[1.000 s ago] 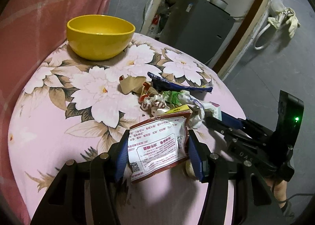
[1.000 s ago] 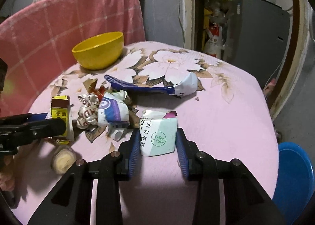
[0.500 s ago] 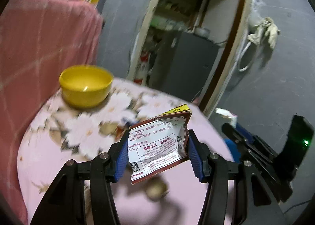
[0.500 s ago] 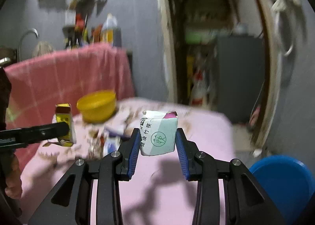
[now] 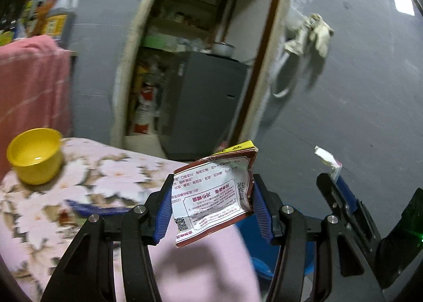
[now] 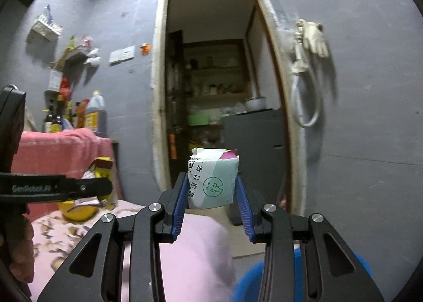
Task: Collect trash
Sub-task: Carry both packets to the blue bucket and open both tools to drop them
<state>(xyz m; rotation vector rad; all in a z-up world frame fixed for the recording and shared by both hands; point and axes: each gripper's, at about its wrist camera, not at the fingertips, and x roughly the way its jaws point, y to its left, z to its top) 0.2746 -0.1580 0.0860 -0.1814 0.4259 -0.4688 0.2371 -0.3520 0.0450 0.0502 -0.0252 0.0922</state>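
**Two wrappers lifted, blue bin waiting below**

Left wrist view: left gripper (image 5: 211, 204) clamped on a red-bordered white snack wrapper (image 5: 211, 196), blue pads pressing both side edges, wrapper held clear above the flowered tablecloth (image 5: 53, 212). Off to the right, the right gripper (image 5: 335, 183) seen from the side, a scrap of white packet showing at its tip. Behind the fingers, low and to the right, part of a blue bin (image 5: 264, 262), mostly hidden by the gripper frame. Still on the cloth: a blue wrapper (image 5: 87, 206), blurred, lying flat to the left of the fingers. Yellow bowl (image 5: 34, 159) standing at the far left edge of the table, upright, well apart from the grippers. Beyond, a doorway with a grey cabinet (image 5: 206, 101) and shelves.

Right wrist view: right gripper (image 6: 212, 193) pinching a pale green and white chopstick packet (image 6: 214, 180), pads tight against its two sides, packet upright and off the table. Blue bin rim (image 6: 248, 280) visible at the bottom, beneath and between the fingers. Left gripper crossing the left edge of the picture, its red and yellow wrapper partly covering the yellow bowl. Bottles, a pink cloth and a hanging glove in the background.

Progress, as a judgement: two pieces picked and not yet dropped; at least the blue wrapper left to fetch, other litter not visible here. Nothing seen blocking the way to the bin.
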